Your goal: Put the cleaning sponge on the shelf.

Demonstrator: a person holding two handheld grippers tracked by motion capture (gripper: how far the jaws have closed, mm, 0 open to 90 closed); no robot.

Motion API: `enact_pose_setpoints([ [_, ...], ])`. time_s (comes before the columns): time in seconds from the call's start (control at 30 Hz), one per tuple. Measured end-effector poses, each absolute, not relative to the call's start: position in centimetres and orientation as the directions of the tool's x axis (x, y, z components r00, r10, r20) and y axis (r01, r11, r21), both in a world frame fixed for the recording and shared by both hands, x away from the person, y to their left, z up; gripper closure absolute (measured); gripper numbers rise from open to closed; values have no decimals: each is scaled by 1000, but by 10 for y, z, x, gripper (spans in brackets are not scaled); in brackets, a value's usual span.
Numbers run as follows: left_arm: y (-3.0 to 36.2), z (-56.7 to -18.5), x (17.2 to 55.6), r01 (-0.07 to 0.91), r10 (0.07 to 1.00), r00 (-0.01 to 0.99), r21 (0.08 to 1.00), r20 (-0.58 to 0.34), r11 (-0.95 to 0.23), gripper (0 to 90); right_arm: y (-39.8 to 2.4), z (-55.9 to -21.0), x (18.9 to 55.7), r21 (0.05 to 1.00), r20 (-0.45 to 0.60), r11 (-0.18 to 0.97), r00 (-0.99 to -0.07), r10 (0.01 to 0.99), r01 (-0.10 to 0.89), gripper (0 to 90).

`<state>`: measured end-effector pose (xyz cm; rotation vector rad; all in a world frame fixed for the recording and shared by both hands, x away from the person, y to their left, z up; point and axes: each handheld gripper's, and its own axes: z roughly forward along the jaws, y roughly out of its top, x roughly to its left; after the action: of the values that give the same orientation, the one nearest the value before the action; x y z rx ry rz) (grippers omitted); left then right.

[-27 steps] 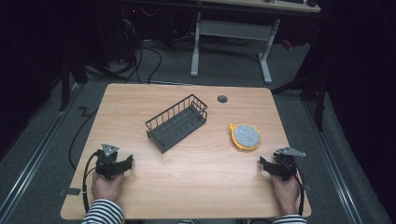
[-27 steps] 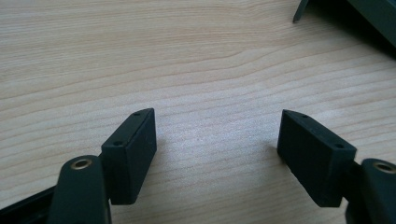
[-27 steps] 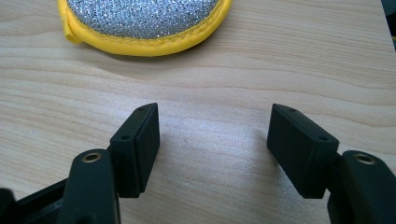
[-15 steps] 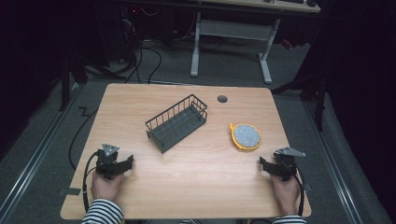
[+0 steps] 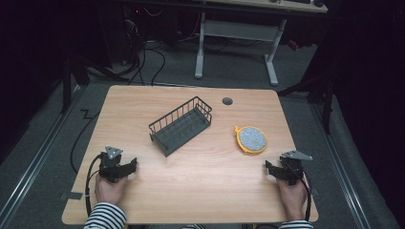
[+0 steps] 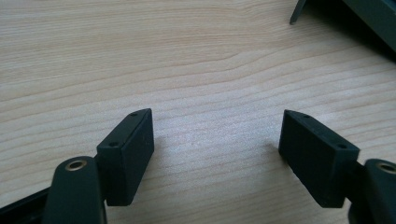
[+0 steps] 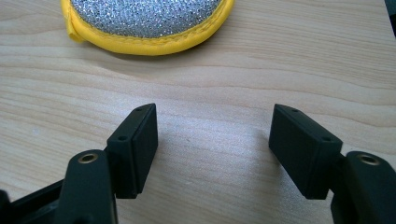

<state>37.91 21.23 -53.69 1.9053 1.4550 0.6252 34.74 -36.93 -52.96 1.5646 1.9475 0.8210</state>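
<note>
Both grippers sat low on table, jaws wide, empty.
Left gripper (image 5: 128, 167) pointed twd wire basket (image 5: 182, 125); round scrub pad (image 7: 144, 21) lay just ahead of right gripper (image 7: 212, 144), apart.

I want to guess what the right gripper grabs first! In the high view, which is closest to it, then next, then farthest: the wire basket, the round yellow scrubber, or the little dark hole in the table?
From the right gripper:
1. Scrubber, just ahead, slightly left.
2. Hole, near the far edge.
3. Basket, mid-table, leftward.
</note>
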Motion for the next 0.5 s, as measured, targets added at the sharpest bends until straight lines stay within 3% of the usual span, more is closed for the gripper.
enact_pose_setpoints([
  [0.5, 200, -515, 365, 624, 954, 295, 769, -61, -143, 258, -369, -530, 347, 724, -15, 156, -211, 977, 672, 327],
])
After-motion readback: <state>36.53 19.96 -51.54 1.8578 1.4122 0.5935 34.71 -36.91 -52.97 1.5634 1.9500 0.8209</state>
